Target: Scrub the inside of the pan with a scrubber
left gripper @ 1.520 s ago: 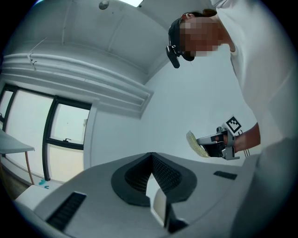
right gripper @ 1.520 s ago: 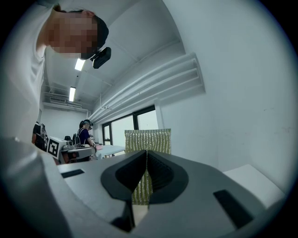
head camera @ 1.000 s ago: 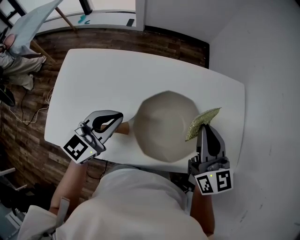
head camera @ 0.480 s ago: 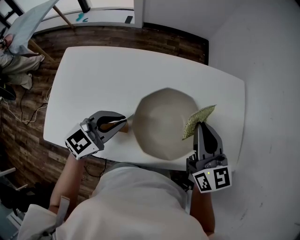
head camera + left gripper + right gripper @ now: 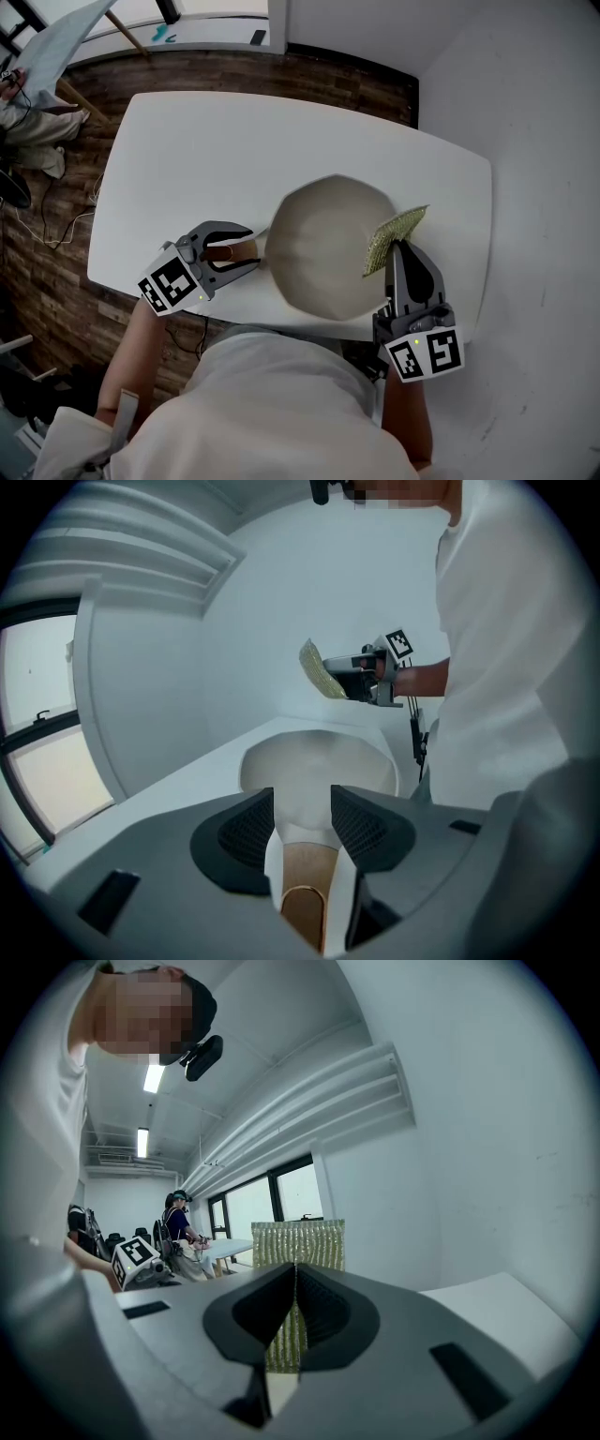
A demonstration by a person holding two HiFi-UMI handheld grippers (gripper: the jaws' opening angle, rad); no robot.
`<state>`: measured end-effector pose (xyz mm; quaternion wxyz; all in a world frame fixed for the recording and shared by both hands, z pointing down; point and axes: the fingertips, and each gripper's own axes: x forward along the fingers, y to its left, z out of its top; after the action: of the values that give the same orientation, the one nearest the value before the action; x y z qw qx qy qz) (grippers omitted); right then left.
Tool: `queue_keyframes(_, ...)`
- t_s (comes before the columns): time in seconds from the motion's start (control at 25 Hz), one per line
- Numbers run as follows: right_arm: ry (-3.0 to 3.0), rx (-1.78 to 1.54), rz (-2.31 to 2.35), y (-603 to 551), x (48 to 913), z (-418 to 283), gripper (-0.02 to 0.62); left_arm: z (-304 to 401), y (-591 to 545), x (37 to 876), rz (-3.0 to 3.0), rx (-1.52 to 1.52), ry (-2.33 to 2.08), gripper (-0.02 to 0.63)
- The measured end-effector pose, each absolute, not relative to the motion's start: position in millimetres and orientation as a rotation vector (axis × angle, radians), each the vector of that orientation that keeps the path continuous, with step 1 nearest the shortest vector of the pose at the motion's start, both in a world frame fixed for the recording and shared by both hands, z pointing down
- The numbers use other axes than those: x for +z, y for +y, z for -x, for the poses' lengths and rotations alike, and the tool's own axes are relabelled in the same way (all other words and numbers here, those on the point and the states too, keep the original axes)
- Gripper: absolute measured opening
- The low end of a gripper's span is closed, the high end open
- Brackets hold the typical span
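**Pan** (image 5: 328, 248): pale and bare inside. It sits on the white counter (image 5: 206, 159) close to the near edge, handle (image 5: 230, 251) pointing to my left.

**Left hand-held gripper** (image 5: 246, 248): jaws have just been opening and stand apart on either side of the handle. I judge it not yet clamped.

**Scrubber** (image 5: 394, 234): gold-green mesh pinched in the closed jaws of my right hand-held gripper (image 5: 398, 248). It is held over the pan's right rim, clear of the inside.

**Step in hand:** securing the pan. I should close squarely on the handle first, or the pan will likely swivel under the scrubbing. Then lower the scrubber and press its flat face to the floor of the pan.

**Room:** tight at the near edge, and the counter's right edge lies near the scrubber. Bare counter stretches far and left, so strokes are best pushed away from me.
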<state>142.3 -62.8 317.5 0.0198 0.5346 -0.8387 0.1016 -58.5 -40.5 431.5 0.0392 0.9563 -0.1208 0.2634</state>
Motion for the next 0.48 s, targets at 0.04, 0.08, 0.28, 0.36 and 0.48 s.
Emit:
queue_keyframes(0.04, -2.604, 0.315, -1.657, -63.2, 317.2, -142.3, 0.023, 58.1, -39.5, 434.6, -2.927, 0.835, -0.357, 0.187)
queue_keyframes(0.08, -2.605, 0.314, -1.656, -63.5, 316.9, -142.4, 0.023, 57.6, -38.5, 437.9, -2.922, 0.865, -0.343, 0.188)
queue_keyframes(0.28, -2.607, 0.315, -1.653, -64.5, 317.0, -143.6, 0.023, 55.6, -30.1, 459.5, -2.900, 1.067, -0.246, 0.219)
queue_keyframes(0.36, -2.610, 0.308, -1.653, -64.6, 316.2, -143.9, 0.023, 55.6, -30.0, 465.6, -2.896, 1.127, -0.233, 0.222)
queue_keyframes(0.48, -2.616, 0.290, -1.655, -64.3, 313.0, -143.3, 0.023, 58.2, -28.9, 476.2, -2.871, 1.228, -0.213, 0.233)
